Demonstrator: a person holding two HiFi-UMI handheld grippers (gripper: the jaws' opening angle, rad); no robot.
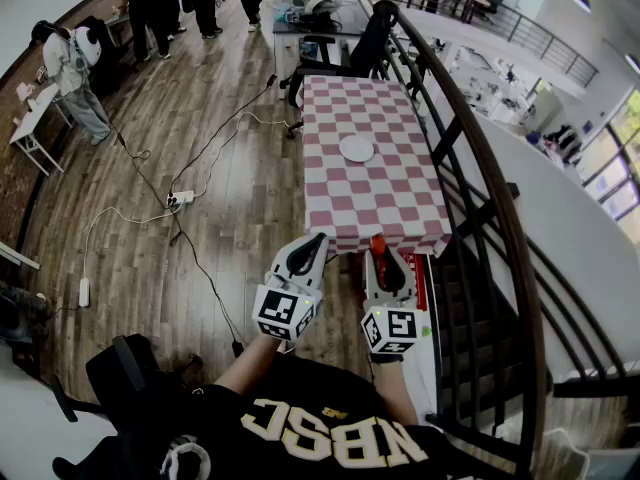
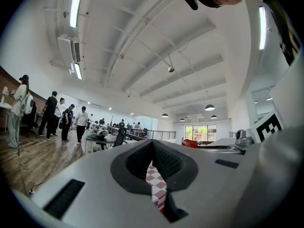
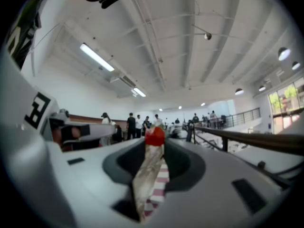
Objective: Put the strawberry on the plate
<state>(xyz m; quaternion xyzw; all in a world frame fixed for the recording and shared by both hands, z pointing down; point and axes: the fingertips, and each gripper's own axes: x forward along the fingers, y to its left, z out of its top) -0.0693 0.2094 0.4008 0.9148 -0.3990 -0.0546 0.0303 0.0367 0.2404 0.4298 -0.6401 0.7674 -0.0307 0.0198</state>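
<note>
1. A black shirt with pale block letters (image 1: 330, 438) that look like "NBSC" fills the near edge of the head view. The person's two forearms reach forward from it.
2. The right gripper (image 1: 380, 258), which carries a black-and-white square-marker cube (image 1: 390, 330), is clamped on a small red strawberry (image 3: 154, 137) pinched at its jaw tips.
3. Just beside it, the left gripper (image 1: 318, 240) has its jaws pressed together with nothing between them.
4. The strawberry hangs over the near edge of a table covered in a red-and-white checked cloth (image 1: 400, 208).
5. A round white plate (image 1: 356, 149) lies further along near the middle of that cloth, well apart from the strawberry, with only bare cloth between them.
6. A black metal railing (image 1: 480, 168) runs along the table's right side.
7. On the left, white and black cables and a white power strip (image 1: 180, 200) trail over the wooden plank floor (image 1: 230, 118).
8. A black chair (image 1: 365, 43) stands beyond the table's far end, and several people (image 1: 160, 8) stand farther off.
</note>
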